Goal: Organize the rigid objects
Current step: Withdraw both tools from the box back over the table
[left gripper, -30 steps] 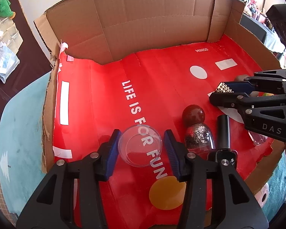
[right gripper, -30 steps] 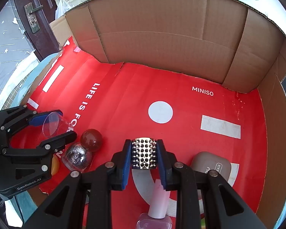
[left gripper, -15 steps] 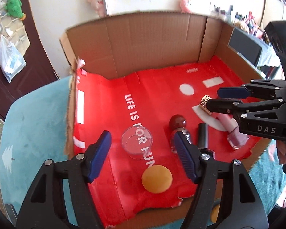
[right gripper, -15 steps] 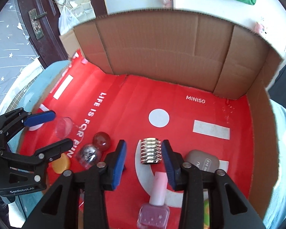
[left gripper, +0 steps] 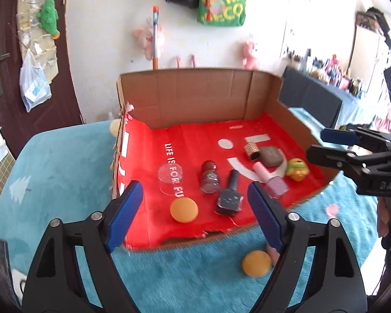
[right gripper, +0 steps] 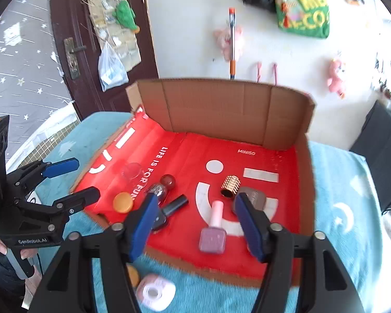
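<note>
I hold both grippers, left and right, open and empty; the round orange ball on soft cloth may roll away if nudged.

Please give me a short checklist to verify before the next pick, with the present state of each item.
1. Left gripper open and empty: ok.
2. Right gripper open and empty: ok.
3. Gold studded cylinder released inside the box: ok.
4. Clear cup released inside the box: ok.
5. Things left outside on the blue cloth, orange disc and pink-white round case: not ok.
6. Which one the fingers can grip well: cannot tell.
</note>
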